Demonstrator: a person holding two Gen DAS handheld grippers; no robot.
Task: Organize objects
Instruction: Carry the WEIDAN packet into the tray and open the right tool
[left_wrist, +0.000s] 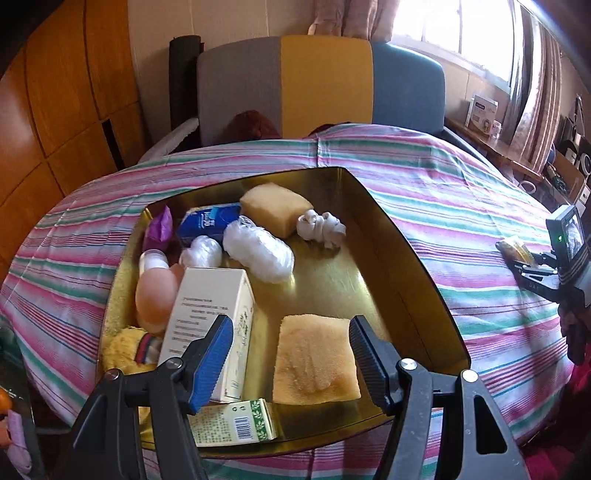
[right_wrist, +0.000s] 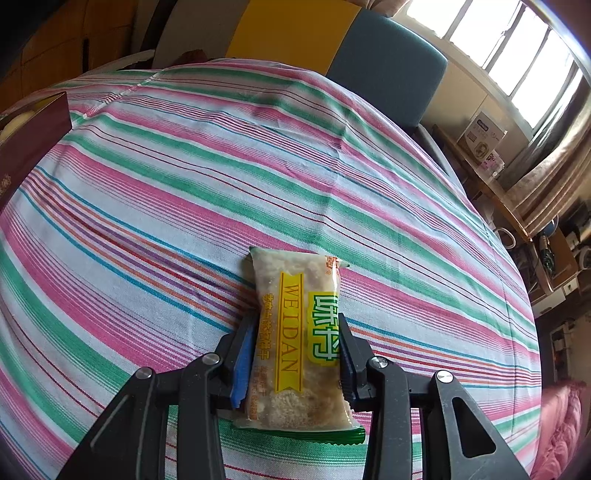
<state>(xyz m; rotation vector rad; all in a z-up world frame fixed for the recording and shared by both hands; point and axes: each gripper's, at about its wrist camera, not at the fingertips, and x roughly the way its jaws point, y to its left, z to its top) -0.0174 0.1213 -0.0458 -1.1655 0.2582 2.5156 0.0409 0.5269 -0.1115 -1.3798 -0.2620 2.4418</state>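
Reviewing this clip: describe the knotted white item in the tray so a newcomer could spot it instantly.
Start at the gold tray on the striped tablecloth. Near its far right wall, beside the far yellow sponge, lies the knotted white cloth. Unlike the glossy white plastic bundles, it is matte and twisted into knots.

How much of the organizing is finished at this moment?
Done: the gold metal tray already holds sponges, boxes and plastic bundles. In hand: the right gripper is closed on the yellow-labelled biscuit packet over the striped tablecloth. Left: carrying it to the tray. The left gripper is open.
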